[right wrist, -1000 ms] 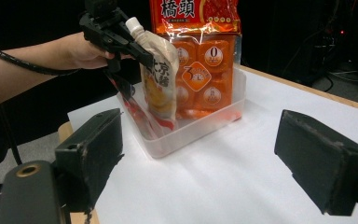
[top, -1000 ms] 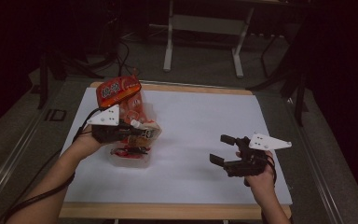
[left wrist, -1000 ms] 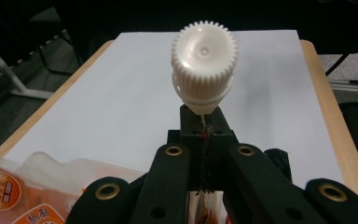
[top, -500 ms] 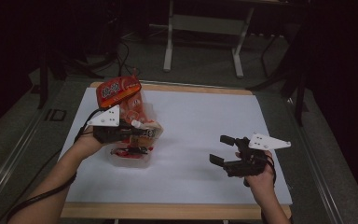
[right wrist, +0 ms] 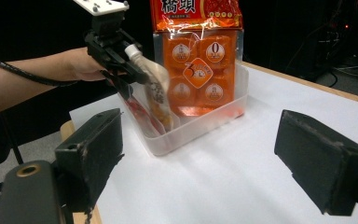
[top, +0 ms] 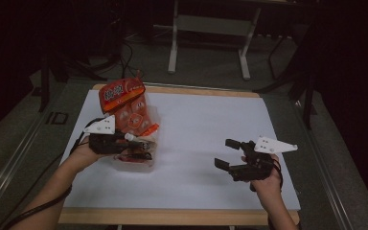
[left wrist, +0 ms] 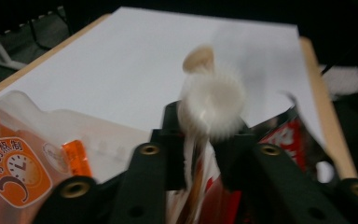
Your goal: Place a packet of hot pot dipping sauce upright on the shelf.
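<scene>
Nearest, the right gripper [top: 229, 154] hovered over the white paper-covered table [top: 206, 124] at its near right, its matte black jaws spread wide with nothing between them; in the right gripper view their square pads looked scuffed and blocky, and the right one was cut off by the frame's edge.

Farther left, the left gripper [top: 141, 145] was clamped on a soft spouted pouch with a ribbed white screw cap [left wrist: 213, 100], its jaws pinching the neck just below the cap. The pouch [right wrist: 154, 88] hung tilted over the near end of a clear, shallow rectangular plastic tub [right wrist: 200, 128], its pale, glossy body partly inside the tub. The pouch's print was too blurred to read in the left gripper view, and a red glossy wrapper [left wrist: 286, 140] beside it was largely hidden behind the jaws.

Beyond that, a tall crinkly orange snack bag with a clear window showing small orange packets [top: 127, 108] stood in the tub's far end, leaning toward the table's far left edge. Its top was cut off in the right gripper view. Past the table, pale metal stand legs [top: 208, 43] faded into a dark room.
</scene>
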